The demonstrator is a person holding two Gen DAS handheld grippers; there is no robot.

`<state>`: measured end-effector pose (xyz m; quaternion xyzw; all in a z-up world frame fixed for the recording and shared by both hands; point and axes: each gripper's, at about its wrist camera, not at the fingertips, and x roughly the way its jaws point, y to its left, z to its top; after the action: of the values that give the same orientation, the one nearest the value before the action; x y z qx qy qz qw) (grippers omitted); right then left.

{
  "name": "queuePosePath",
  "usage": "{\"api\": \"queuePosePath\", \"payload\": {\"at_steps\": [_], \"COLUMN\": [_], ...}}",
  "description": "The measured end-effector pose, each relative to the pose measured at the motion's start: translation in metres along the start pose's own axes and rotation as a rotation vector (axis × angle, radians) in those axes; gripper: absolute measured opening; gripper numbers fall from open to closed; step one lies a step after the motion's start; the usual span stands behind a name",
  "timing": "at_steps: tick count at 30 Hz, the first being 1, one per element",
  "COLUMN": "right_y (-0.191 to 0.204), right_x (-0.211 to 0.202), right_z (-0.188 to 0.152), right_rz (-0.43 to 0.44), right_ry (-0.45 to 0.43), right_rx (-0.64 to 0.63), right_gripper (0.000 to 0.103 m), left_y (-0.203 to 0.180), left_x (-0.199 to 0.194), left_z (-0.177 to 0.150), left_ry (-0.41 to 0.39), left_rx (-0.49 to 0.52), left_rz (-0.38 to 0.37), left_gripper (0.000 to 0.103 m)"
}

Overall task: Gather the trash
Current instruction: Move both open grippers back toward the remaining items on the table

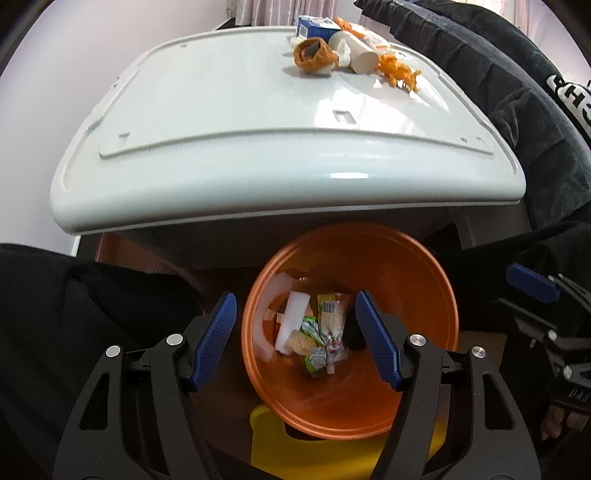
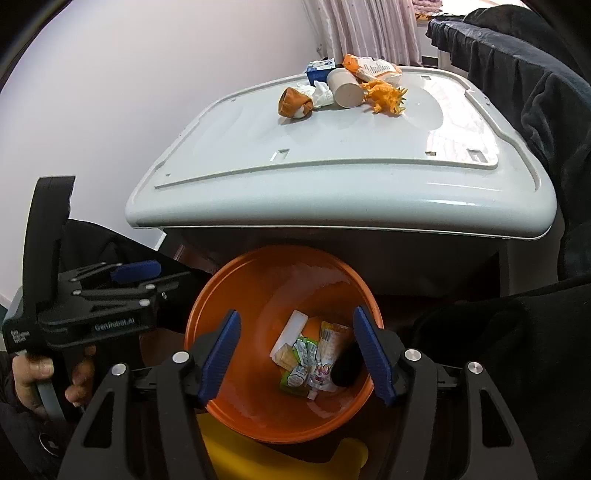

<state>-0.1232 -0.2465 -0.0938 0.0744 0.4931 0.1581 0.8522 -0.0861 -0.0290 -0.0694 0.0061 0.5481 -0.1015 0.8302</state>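
An orange bin (image 1: 424, 295) (image 2: 258, 295) stands below the white table's (image 1: 221, 147) (image 2: 332, 177) front edge and holds wrappers (image 1: 325, 332) (image 2: 310, 358) and a white block (image 1: 291, 317). My left gripper (image 1: 295, 339) is open and empty above the bin. My right gripper (image 2: 295, 354) is open and empty above it too. At the table's far side lie a brown crumpled wrapper (image 1: 314, 55) (image 2: 293, 101), a white paper cup (image 1: 354, 51) (image 2: 343, 88), tissue (image 2: 319, 92), a blue carton (image 1: 317, 27) (image 2: 319, 70), an orange toy dinosaur (image 2: 386, 96) and an orange snack bag (image 2: 373, 68).
A yellow stool (image 1: 343, 454) (image 2: 236, 458) sits under the bin. Dark clothing (image 1: 498, 85) (image 2: 524, 74) hangs at the right of the table. The left gripper's body (image 2: 96, 299) shows in the right wrist view. A pale wall (image 2: 129, 92) is to the left.
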Motion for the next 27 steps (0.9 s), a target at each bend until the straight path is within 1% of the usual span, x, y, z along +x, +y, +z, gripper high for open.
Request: {"api": "queuePosePath", "payload": {"at_steps": [4, 8, 10, 12, 14, 16, 18, 20, 22, 24, 27], "right_y": [-0.003, -0.007, -0.008, -0.01, -0.015, -0.024, -0.034, -0.045, -0.059, -0.071, -0.085], "right_x": [-0.002, -0.007, -0.01, -0.013, -0.014, -0.015, -0.014, -0.008, 0.006, 0.02, 0.048], "right_z": [0.011, 0.033, 0.046, 0.066, 0.085, 0.112, 0.137, 0.166, 0.194, 0.212, 0.237], "right_rz": [-0.002, -0.017, -0.038, -0.057, -0.065, -0.08, -0.109, -0.148, -0.162, -0.179, -0.199], "right_ry": [-0.007, -0.038, -0.06, -0.086, -0.104, -0.133, -0.164, -0.189, -0.189, -0.173, -0.146], "right_rx": [-0.002, -0.001, -0.025, -0.057, -0.07, -0.08, -0.09, -0.105, -0.106, -0.098, -0.098], "right_gripper": [0.064, 0.066, 0.069, 0.073, 0.076, 0.079, 0.085, 0.088, 0.089, 0.089, 0.089], "left_y": [0.008, 0.009, 0.011, 0.012, 0.011, 0.011, 0.01, 0.011, 0.012, 0.013, 0.02], "left_x": [-0.003, -0.002, -0.001, -0.001, -0.003, -0.006, -0.01, -0.013, -0.015, -0.012, -0.003], "left_z": [0.022, 0.047, 0.062, 0.076, 0.09, 0.107, 0.126, 0.14, 0.156, 0.168, 0.183], "left_ry": [-0.041, -0.101, -0.117, -0.13, -0.148, -0.171, -0.196, -0.221, -0.255, -0.274, -0.29], "left_rx": [-0.038, -0.038, -0.041, -0.038, -0.026, -0.012, 0.008, 0.02, 0.026, 0.019, -0.017], "left_rz": [-0.012, 0.027, 0.027, 0.027, 0.034, 0.049, 0.054, 0.066, 0.078, 0.086, 0.072], "left_gripper": [0.068, 0.069, 0.07, 0.07, 0.073, 0.077, 0.08, 0.083, 0.087, 0.089, 0.09]}}
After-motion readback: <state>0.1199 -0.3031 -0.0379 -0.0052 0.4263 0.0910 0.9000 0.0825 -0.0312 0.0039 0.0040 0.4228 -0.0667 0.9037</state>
